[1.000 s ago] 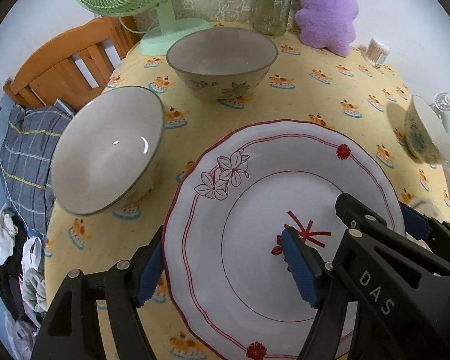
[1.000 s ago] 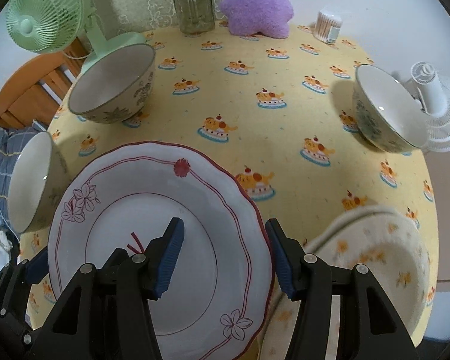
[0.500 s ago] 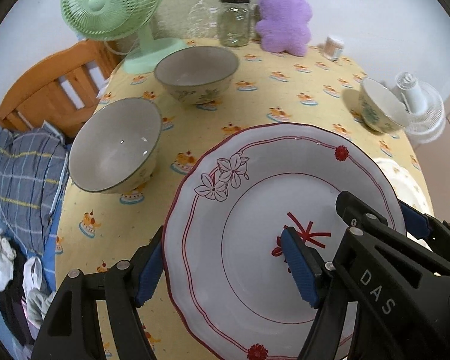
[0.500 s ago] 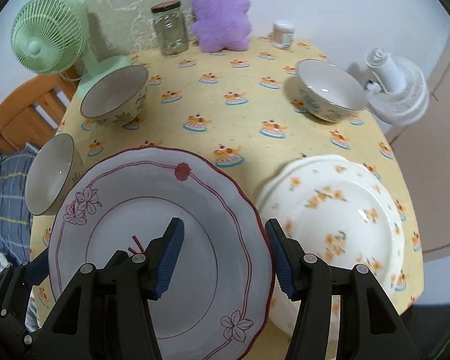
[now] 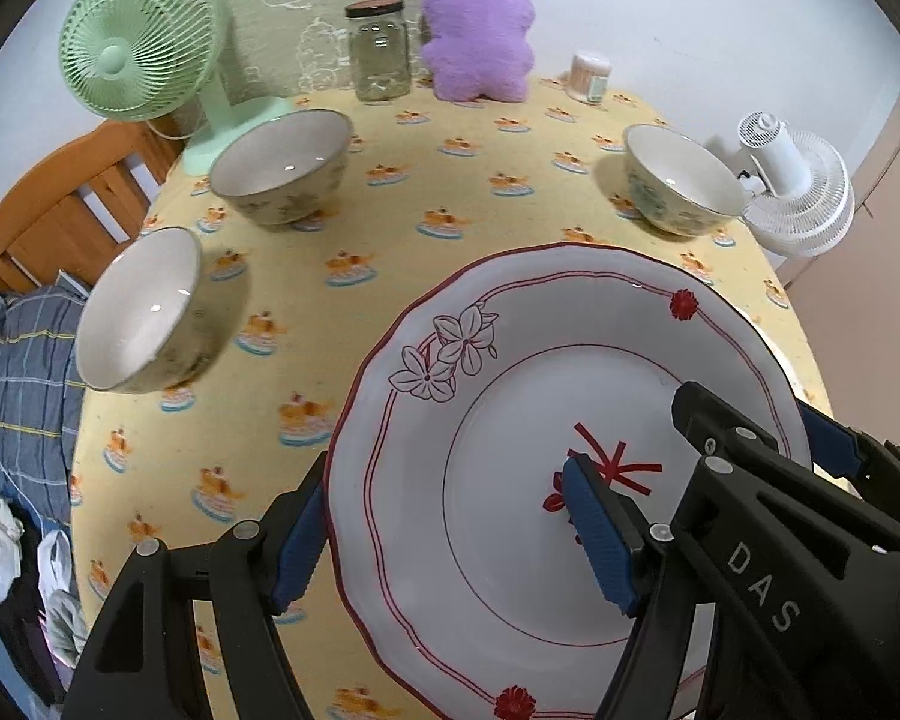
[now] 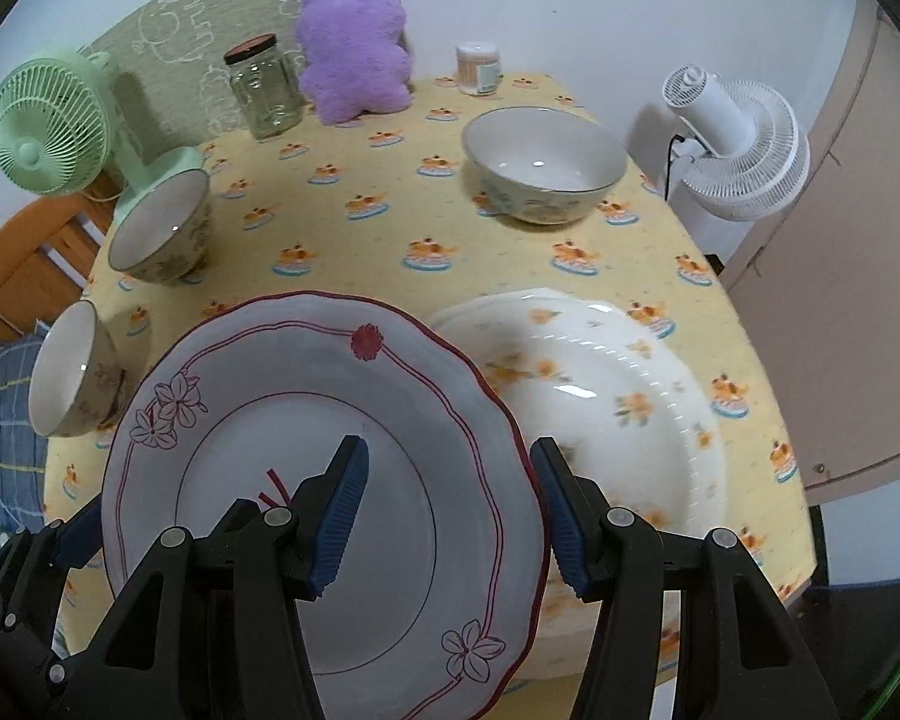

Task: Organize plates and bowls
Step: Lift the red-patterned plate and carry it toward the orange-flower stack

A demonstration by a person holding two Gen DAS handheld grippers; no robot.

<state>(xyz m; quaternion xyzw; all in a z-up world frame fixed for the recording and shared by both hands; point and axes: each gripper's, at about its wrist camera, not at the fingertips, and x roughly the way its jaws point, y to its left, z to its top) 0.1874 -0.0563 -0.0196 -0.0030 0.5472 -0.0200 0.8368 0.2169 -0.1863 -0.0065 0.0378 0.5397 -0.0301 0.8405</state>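
Note:
I hold a white plate with a red rim and flower drawings (image 5: 510, 390) above the yellow tablecloth, one gripper on each side. My left gripper (image 5: 450, 534) is shut on its left rim and my right gripper (image 6: 450, 516) is shut on its right rim. The same red-rimmed plate (image 6: 282, 396) partly overlaps a white plate with orange flowers (image 6: 618, 414) lying on the table below and to the right. Three bowls stand on the cloth: one at the back right (image 6: 543, 165), one at the back left (image 6: 162, 228), one at the left edge (image 6: 72, 372).
Along the back stand a green fan (image 5: 132, 54), a glass jar (image 5: 381, 51), a purple plush toy (image 5: 480, 30) and a small tub of cotton swabs (image 5: 591, 75). A white fan (image 6: 738, 144) stands off the right edge. A wooden chair (image 5: 54, 210) and bedding sit left.
Both grippers have risen and drawn back with the red-rimmed plate, shifting right. The flowered plate has come fully into the right wrist view and the table looks farther off.

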